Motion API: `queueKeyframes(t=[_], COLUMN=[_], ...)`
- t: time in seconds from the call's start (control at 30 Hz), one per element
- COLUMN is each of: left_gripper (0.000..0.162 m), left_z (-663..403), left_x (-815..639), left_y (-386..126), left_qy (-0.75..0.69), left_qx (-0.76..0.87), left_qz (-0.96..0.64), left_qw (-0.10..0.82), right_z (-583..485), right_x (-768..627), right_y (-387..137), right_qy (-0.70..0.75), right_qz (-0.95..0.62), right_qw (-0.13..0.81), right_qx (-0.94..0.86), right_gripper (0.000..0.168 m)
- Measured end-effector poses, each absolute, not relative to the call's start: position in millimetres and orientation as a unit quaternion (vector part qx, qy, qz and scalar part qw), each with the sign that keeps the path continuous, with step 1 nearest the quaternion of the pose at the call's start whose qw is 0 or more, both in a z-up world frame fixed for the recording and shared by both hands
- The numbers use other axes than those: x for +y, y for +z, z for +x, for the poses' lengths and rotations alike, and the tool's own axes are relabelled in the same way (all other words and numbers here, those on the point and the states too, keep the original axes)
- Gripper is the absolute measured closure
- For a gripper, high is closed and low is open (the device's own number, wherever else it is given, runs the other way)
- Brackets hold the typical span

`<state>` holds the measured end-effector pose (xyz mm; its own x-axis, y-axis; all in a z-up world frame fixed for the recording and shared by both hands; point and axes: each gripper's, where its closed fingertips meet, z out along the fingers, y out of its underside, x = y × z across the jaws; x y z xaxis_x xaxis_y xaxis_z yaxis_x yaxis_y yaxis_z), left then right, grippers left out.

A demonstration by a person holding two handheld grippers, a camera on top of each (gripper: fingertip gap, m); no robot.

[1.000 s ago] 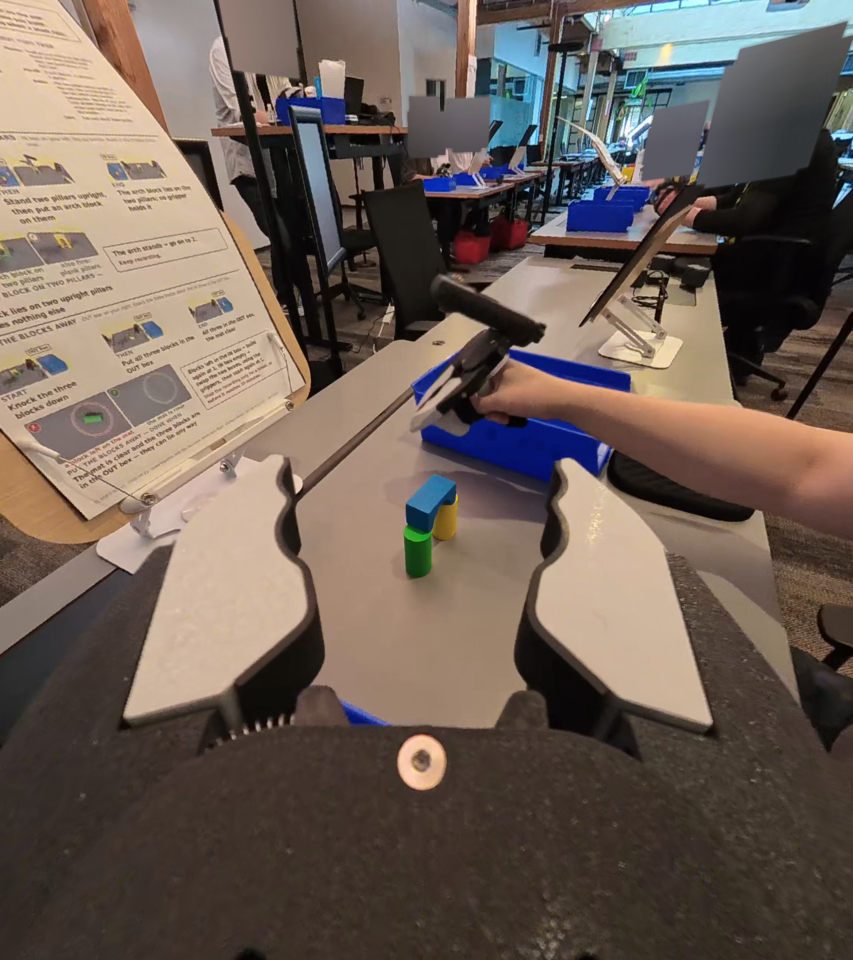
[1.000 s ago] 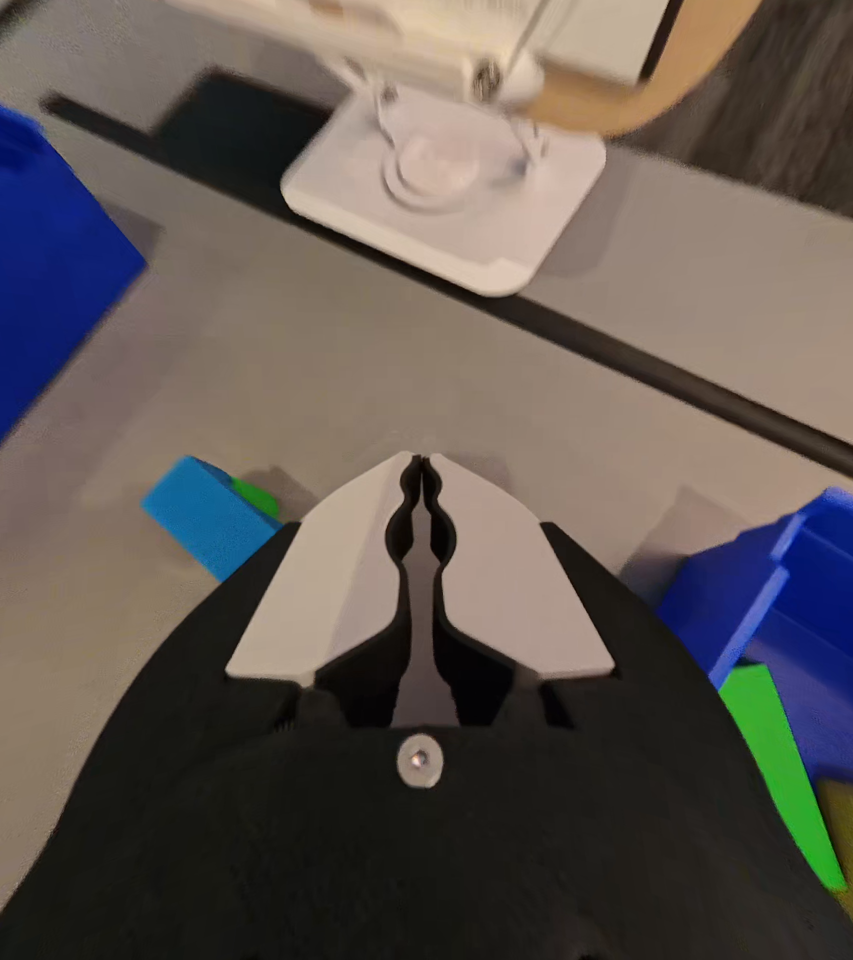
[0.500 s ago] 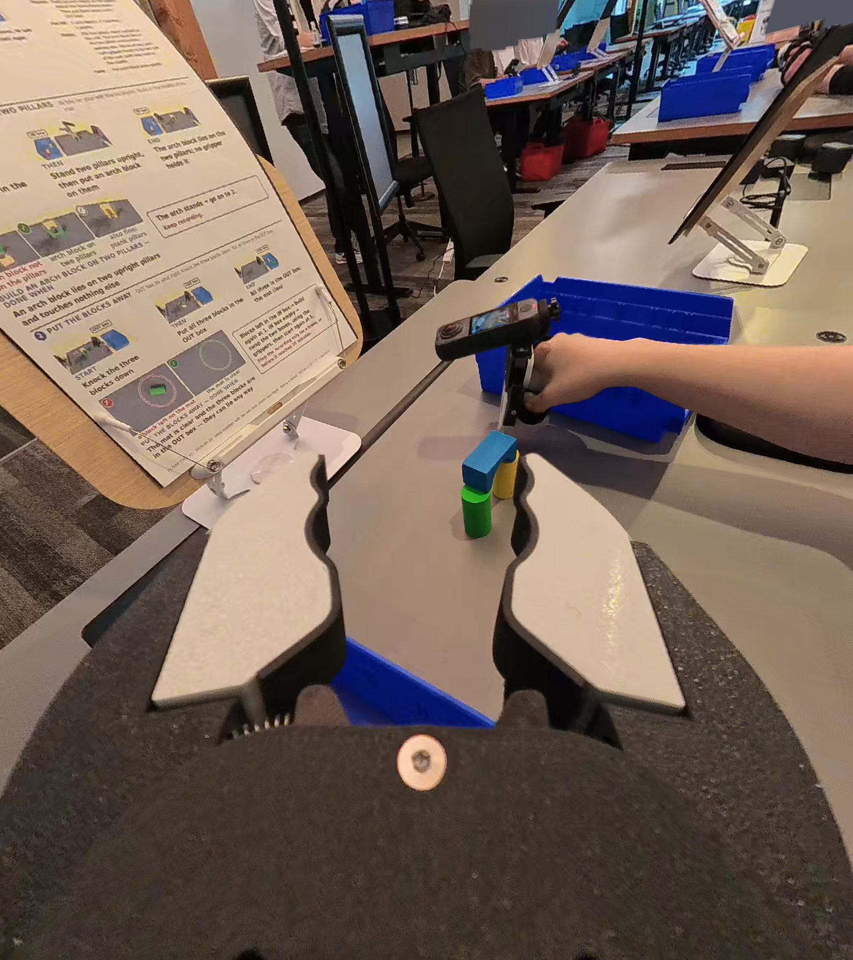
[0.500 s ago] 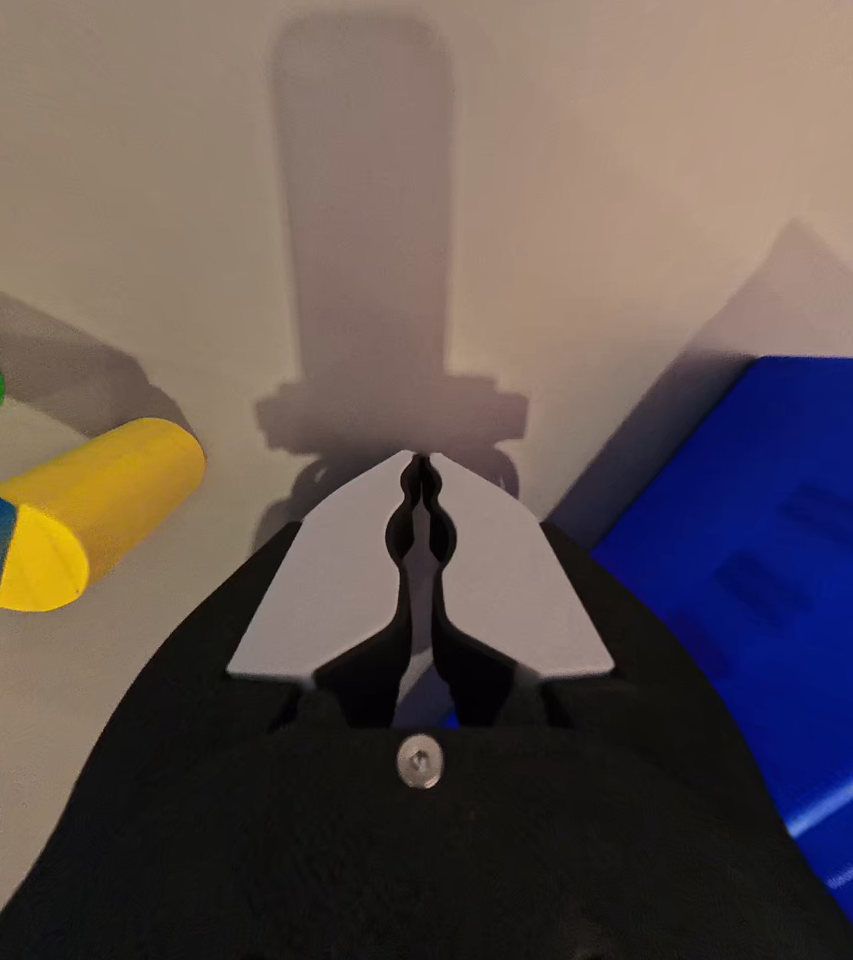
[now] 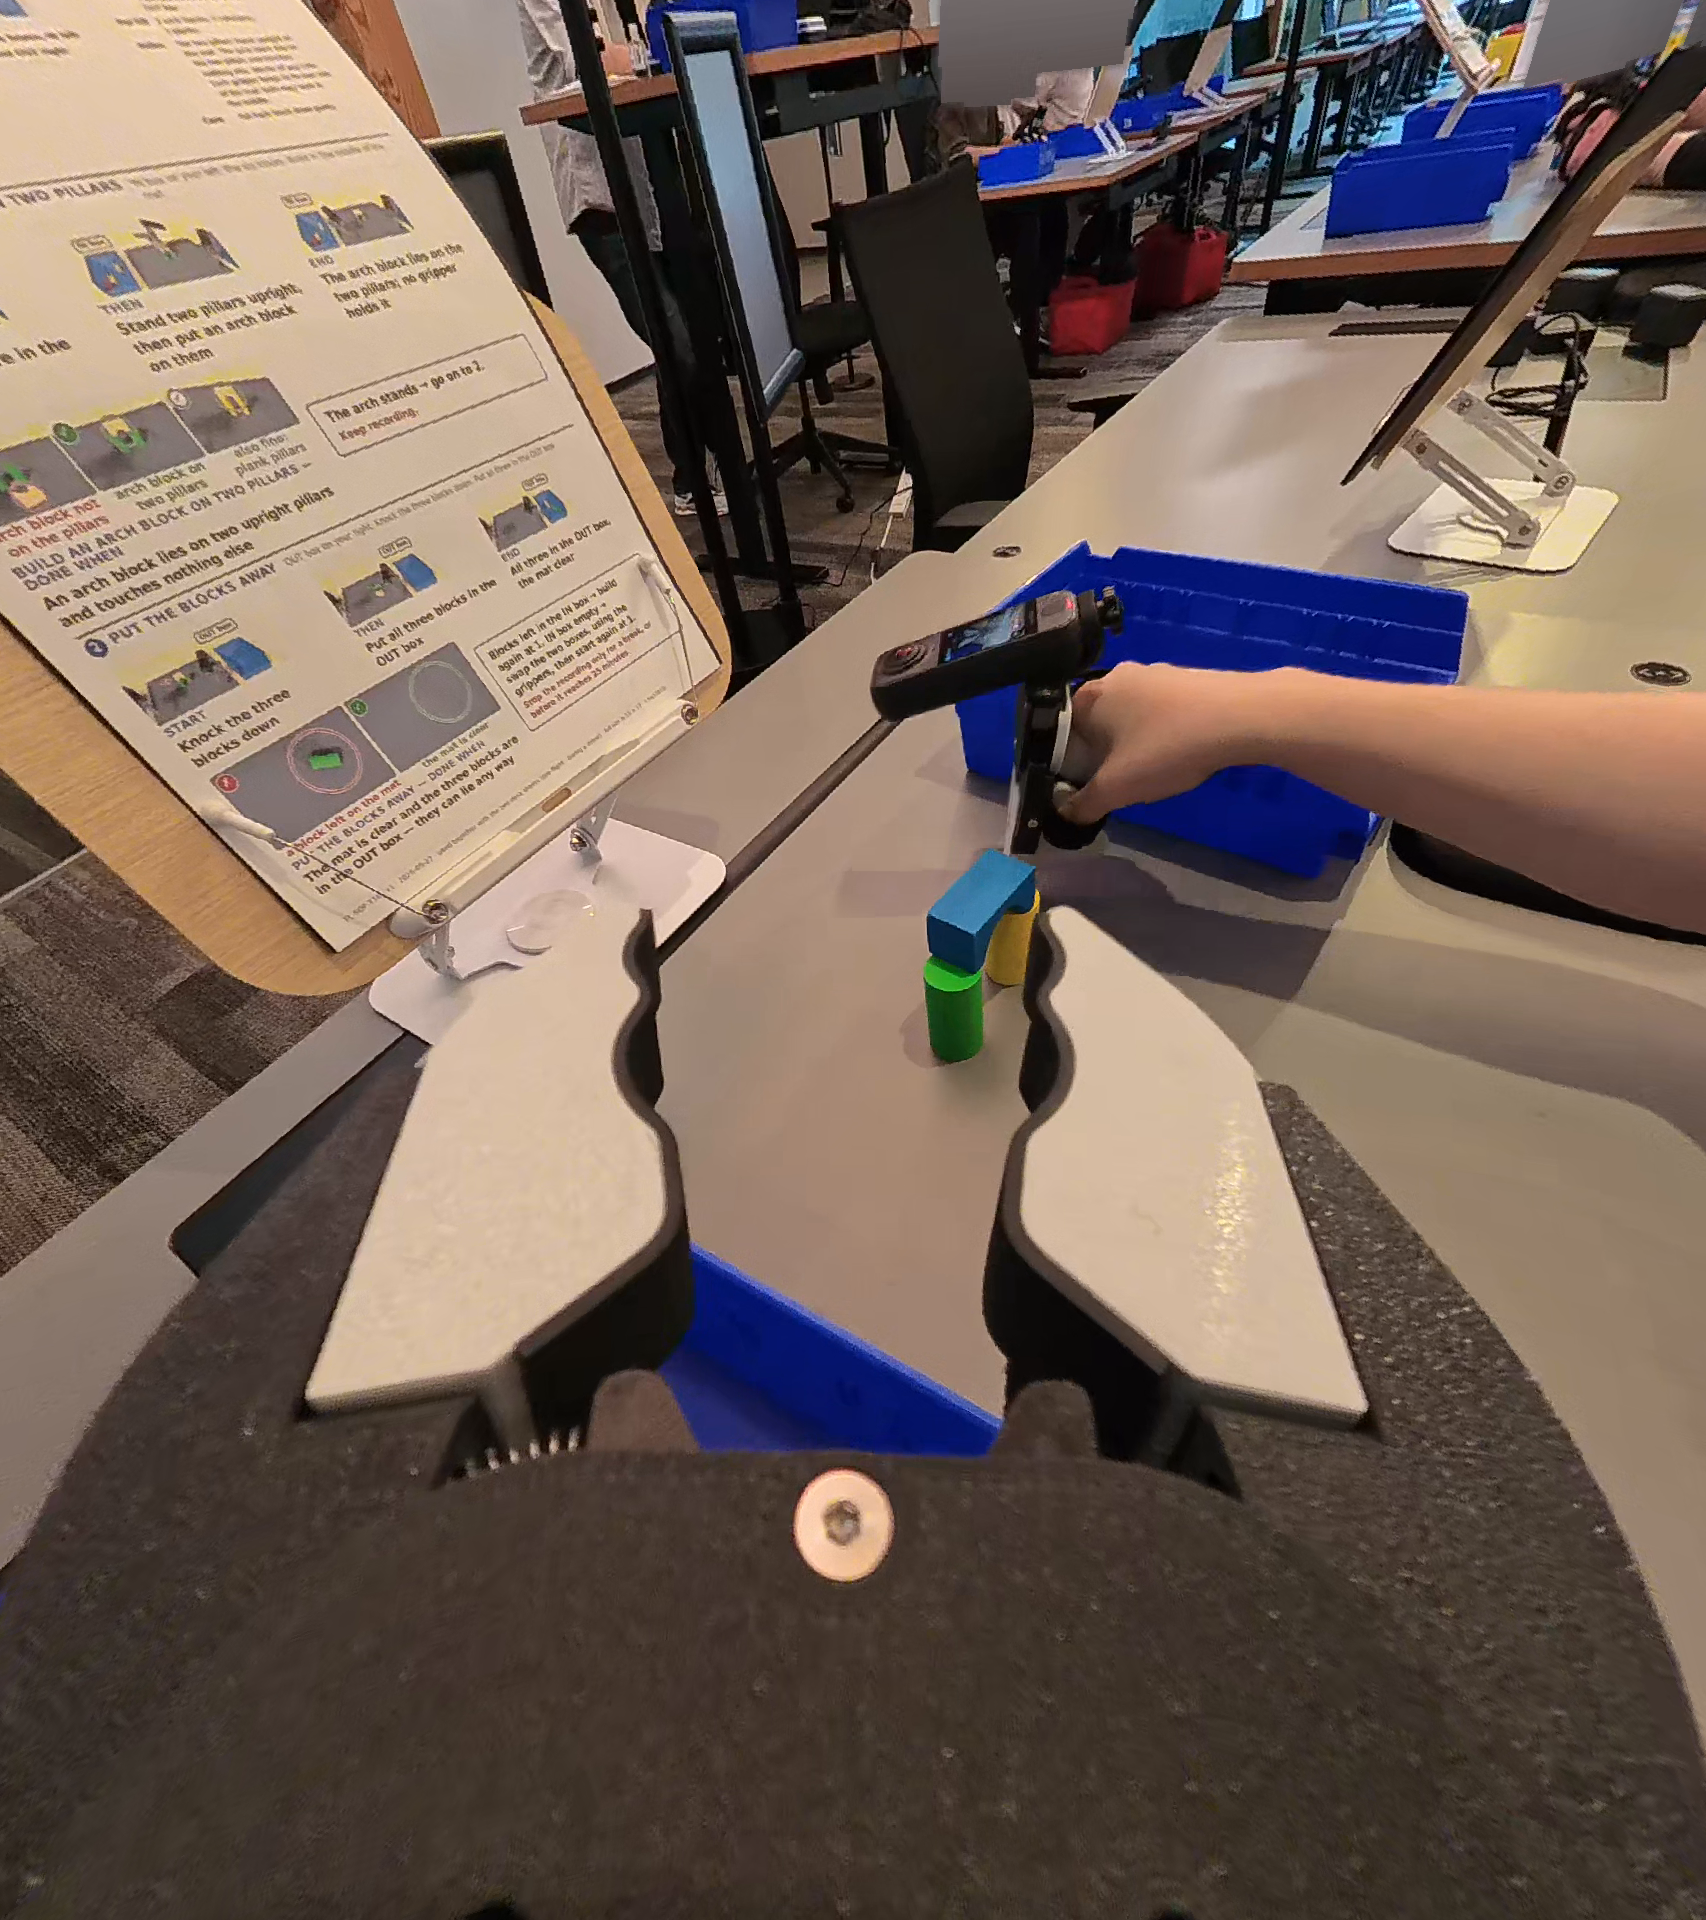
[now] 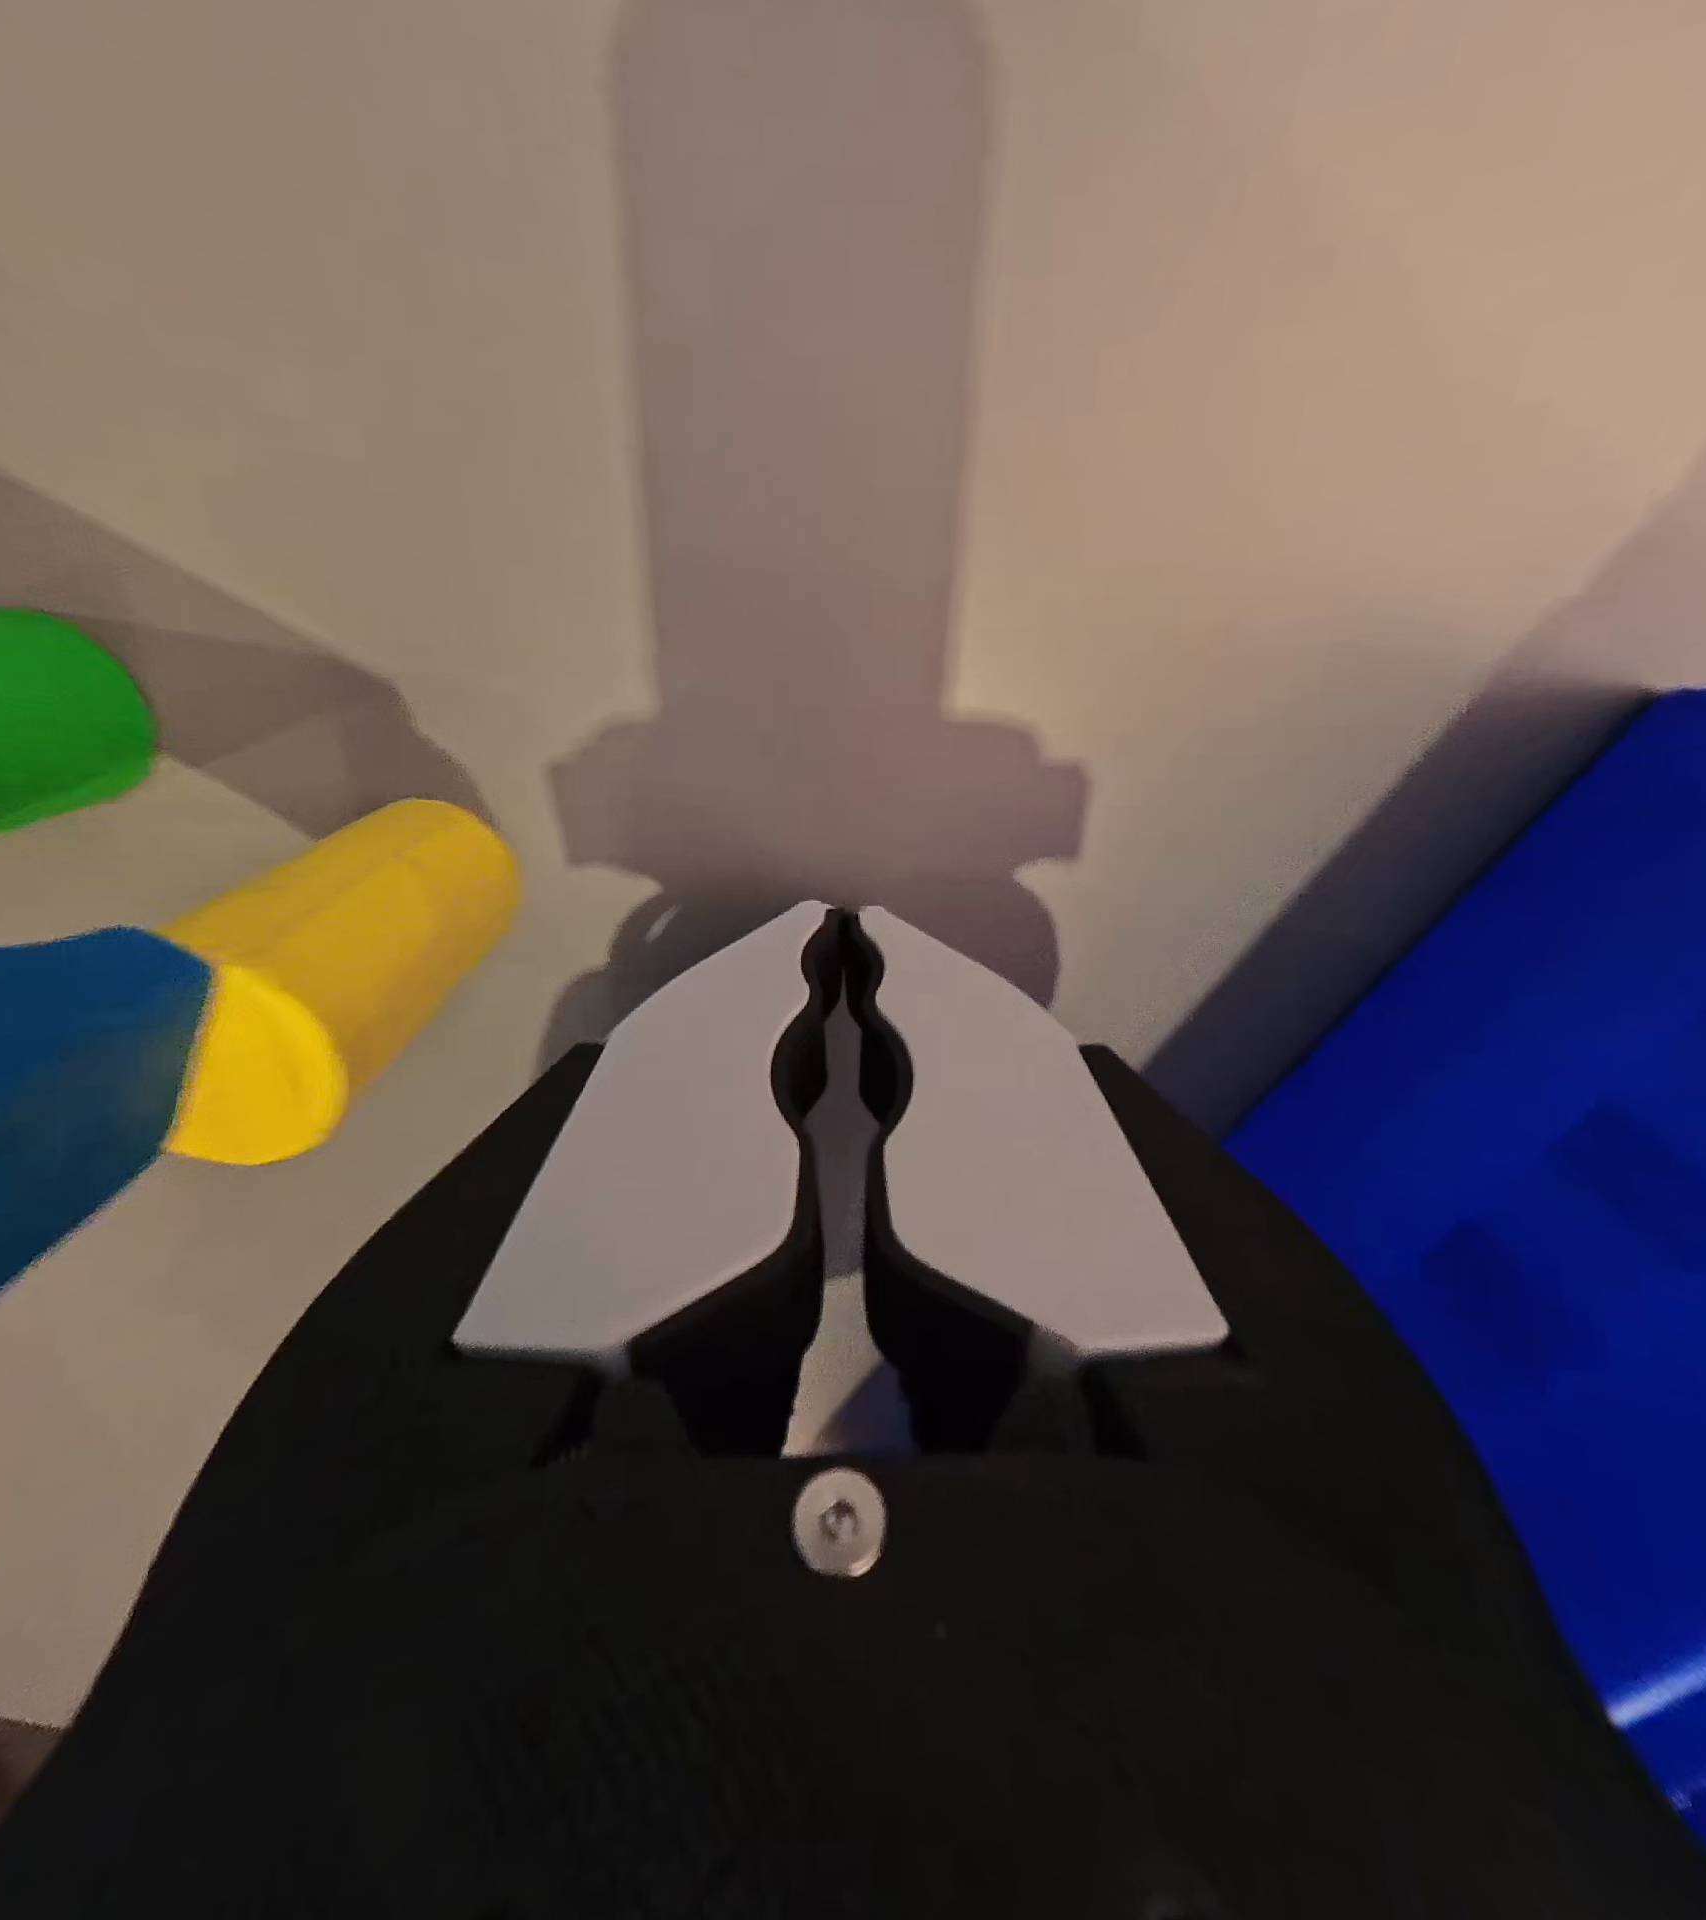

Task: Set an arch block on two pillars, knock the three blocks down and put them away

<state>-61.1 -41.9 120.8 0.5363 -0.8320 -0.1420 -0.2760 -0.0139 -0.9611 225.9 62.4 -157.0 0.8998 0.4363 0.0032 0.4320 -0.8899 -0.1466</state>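
Note:
A blue arch block (image 5: 979, 904) lies on a green pillar (image 5: 953, 1003) and a yellow pillar (image 5: 1013, 935), both upright on the grey table (image 5: 828, 1143). My left gripper (image 5: 849, 925) is open and empty, held back from the stack on the near side. My right gripper (image 5: 1020, 836) points straight down just behind the arch's far end. In the right wrist view my right gripper (image 6: 841, 920) is shut and empty, with the yellow pillar (image 6: 350, 966), green pillar (image 6: 7, 717) and arch (image 6: 18, 1091) close on its left. I cannot tell whether it touches them.
A blue bin (image 5: 1244, 644) stands behind the stack; its wall (image 6: 1555, 1247) shows right of my right gripper. Another blue bin (image 5: 807, 1361) lies under my left gripper. An instruction board on a white stand (image 5: 558, 914) is at the left. Left tips to right tips: about 40 centimetres.
My right gripper swung from level to pointing down and came in beside the stack; the blocks are nearer in its view. The left wrist view tilted down. The arch still stands.

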Motion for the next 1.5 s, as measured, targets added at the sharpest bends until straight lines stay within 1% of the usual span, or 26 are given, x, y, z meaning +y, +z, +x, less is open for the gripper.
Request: queueKeyframes(t=[0.1,0.2,0.3,0.4,0.57,0.73,0.77,0.8,0.87,0.93,0.97,1.03,1.1,1.13,1.2,1.23,1.27,1.33,1.43,1.47,1.5], left_gripper=[0.094,0.095,0.094,0.094,0.094,0.092,0.092,0.091,0.092,0.096,0.095,0.090,0.089,0.089,0.085,0.085,0.092,0.091,0.091,0.083,0.088], left_z=[-61,-61,-62,-65,-64,-64,-64,-64,-61,-51,-46,-35,-18,-10,3,9,14,13,-4,-7,-6], left_x=[-41,-39,-37,-37,-40,-45,-47,-49,-56,-76,-85,-99,-119,-133,-154,-160,-171,-194,-187,-184,-185], left_y=[120,116,111,107,110,103,99,95,85,67,58,45,30,18,-10,-26,-45,-87,-133,-142,-148], left_qy=[-0.244,-0.238,-0.222,-0.206,-0.214,-0.217,-0.214,-0.206,-0.190,-0.188,-0.182,-0.148,-0.132,-0.131,-0.106,-0.088,-0.086,-0.085,-0.022,-0.024,-0.041], left_qx=[0.413,0.413,0.417,0.420,0.421,0.432,0.439,0.446,0.473,0.527,0.553,0.594,0.637,0.662,0.700,0.710,0.718,0.737,0.728,0.715,0.703], left_qz=[-0.671,-0.678,-0.687,-0.693,-0.689,-0.698,-0.702,-0.706,-0.708,-0.703,-0.701,-0.692,-0.675,-0.669,-0.660,-0.659,-0.657,-0.651,-0.670,-0.685,-0.697], left_qw=[0.565,0.560,0.553,0.549,0.550,0.528,0.518,0.510,0.489,0.438,0.413,0.383,0.347,0.312,0.250,0.232,0.211,0.160,0.141,0.137,0.134], right_z=[175,95,57,28,24,47,54,64,91,118,127,138,150,157,168,171,173,176,177,176,176], right_x=[58,42,40,31,17,-1,-6,-12,-21,-30,-33,-41,-44,-46,-47,-49,-49,-49,-51,-51,-52], right_y=[-145,-123,-101,-77,-56,-57,-60,-65,-80,-98,-106,-121,-131,-136,-146,-151,-152,-151,-151,-151,-150], right_qy=[0.039,0.091,0.028,0.031,0.023,0.054,0.061,0.065,0.051,0.035,0.035,0.032,0.008,0.001,0.004,0.017,0.031,0.049,0.068,0.075,0.082], right_qz=[-0.952,-0.915,-0.882,-0.859,-0.839,-0.823,-0.817,-0.812,-0.815,-0.834,-0.846,-0.859,-0.863,-0.867,-0.880,-0.884,-0.885,-0.885,-0.883,-0.882,-0.882], right_qw=[0.088,0.115,0.153,0.186,0.220,0.262,0.271,0.277,0.279,0.273,0.277,0.291,0.306,0.306,0.297,0.293,0.295,0.302,0.303,0.303,0.302], right_qx=[-0.290,-0.377,-0.444,-0.476,-0.497,-0.501,-0.506,-0.510,-0.505,-0.478,-0.455,-0.421,-0.402,-0.393,-0.370,-0.365,-0.358,-0.350,-0.353,-0.353,-0.353], right_gripper=[0.167,0.168,0.167,0.167,0.167,0.167,0.163,0.153,0.137,0.115,0.109,0.101,0.100,0.099,0.099,0.098,0.098,0.098,0.098,0.097,0.097])
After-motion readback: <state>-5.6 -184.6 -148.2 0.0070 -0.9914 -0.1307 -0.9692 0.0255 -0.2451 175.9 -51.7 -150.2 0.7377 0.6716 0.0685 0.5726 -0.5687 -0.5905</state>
